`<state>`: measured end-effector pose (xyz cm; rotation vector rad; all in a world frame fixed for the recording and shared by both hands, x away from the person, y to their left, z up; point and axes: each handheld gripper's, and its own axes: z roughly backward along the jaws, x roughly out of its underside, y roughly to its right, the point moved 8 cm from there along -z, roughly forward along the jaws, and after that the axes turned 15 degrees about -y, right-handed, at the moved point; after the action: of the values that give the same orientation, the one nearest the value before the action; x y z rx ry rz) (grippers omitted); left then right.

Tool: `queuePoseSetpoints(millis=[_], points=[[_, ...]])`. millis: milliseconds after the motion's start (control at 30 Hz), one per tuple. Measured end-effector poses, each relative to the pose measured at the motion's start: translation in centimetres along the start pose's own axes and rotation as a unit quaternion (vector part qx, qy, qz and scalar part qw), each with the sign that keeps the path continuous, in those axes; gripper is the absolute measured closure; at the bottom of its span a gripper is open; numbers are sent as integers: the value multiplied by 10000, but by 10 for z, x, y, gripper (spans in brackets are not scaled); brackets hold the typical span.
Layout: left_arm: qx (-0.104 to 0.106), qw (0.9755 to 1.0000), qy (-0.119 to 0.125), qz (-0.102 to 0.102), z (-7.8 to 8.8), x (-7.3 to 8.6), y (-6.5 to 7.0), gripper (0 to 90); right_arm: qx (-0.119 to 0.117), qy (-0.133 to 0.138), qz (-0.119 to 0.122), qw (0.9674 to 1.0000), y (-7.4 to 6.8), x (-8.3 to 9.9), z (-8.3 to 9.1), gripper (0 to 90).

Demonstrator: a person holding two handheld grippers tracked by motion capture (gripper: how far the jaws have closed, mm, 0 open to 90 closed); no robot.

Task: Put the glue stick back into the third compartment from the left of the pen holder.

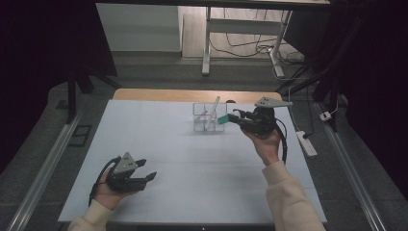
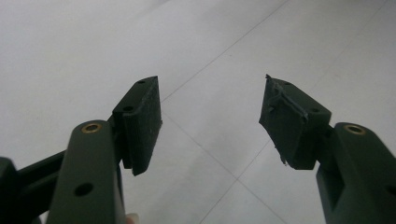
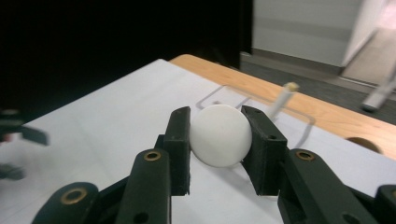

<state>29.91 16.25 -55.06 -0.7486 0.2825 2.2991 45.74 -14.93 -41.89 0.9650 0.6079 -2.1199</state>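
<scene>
My right gripper [image 1: 231,118] is held above the back right of the white mat [image 1: 192,154], just right of a clear two-part container [image 1: 209,118]. It is shut on a white rounded object [image 3: 218,135], which sits squeezed between the two pads. In the high view a teal-green piece [image 1: 223,119] shows at its tips. White sticks [image 1: 213,108] lean inside the container; one stick [image 3: 281,99] rises just behind the jaws. My left gripper [image 1: 148,169] rests low over the mat's front left corner, jaws open and nothing between the pads [image 2: 142,122].
The mat covers a wooden table whose far edge [image 1: 192,95] shows bare behind the container. A power strip [image 1: 306,143] lies on the floor to the right. Metal rails run along both sides, and a desk frame [image 1: 207,43] stands farther back.
</scene>
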Motion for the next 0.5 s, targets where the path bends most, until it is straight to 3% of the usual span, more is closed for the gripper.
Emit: queuePoseSetpoints(millis=[67, 233, 367, 500], points=[[11, 10000, 3, 44, 0, 2, -2, 376, 111, -44, -146, 9998, 8, -4, -3, 642], [35, 10000, 6, 88, 0, 3, -5, 375, 443, -258, -173, 9985, 23, -10, -16, 641], [42, 9999, 14, 116, 0, 3, -7, 373, 574, -282, -311, 9975, 35, -16, -27, 641], [53, 9999, 16, 148, -1, 4, -8, 372, 720, -473, -416, 9954, 46, -17, -39, 641]])
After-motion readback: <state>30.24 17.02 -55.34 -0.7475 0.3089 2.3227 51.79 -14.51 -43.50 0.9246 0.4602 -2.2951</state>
